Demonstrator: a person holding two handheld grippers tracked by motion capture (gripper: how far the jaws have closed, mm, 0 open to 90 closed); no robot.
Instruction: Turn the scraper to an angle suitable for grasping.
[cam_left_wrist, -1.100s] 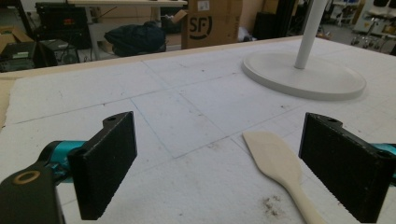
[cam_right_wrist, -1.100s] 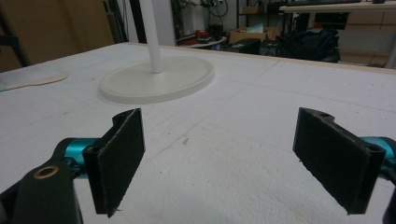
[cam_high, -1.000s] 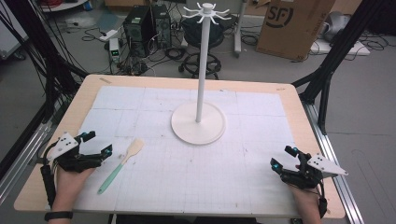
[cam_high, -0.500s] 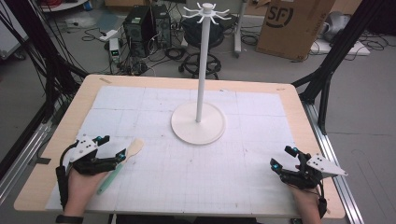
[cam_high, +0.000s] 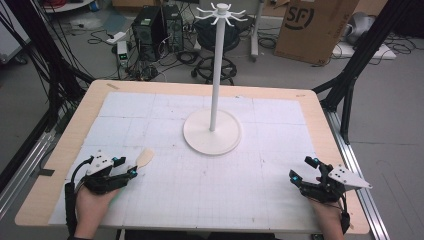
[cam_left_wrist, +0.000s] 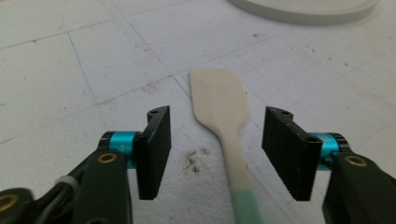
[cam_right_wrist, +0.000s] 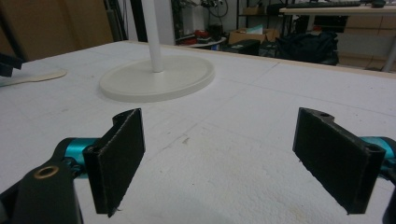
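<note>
Since 1 second earlier, the left claw (cam_high: 131, 172) had slid across the mat from beside the cream flat-bladed spatula with a pale green handle (cam_high: 144, 159) until it straddled the handle, and its jaws had just been closing around it; the right claw (cam_high: 299, 178) had stayed put.

In the high view, the spatula's blade poked out just ahead of the left claw's tips, angled toward the white hook-topped stand on a round base (cam_high: 212, 131), which likely awaited the utensil.

In the left gripper view, the left claw (cam_left_wrist: 215, 151) stood part-closed, 2 pads (cam_left_wrist: 154, 149) flanking the narrow neck without touching, lined up for a firm side pinch.

In the right gripper view, the right claw (cam_right_wrist: 240, 154) gaped wide over bare white mat (cam_right_wrist: 261, 112), probably parked clear; the stand's base sat well ahead of it.
</note>
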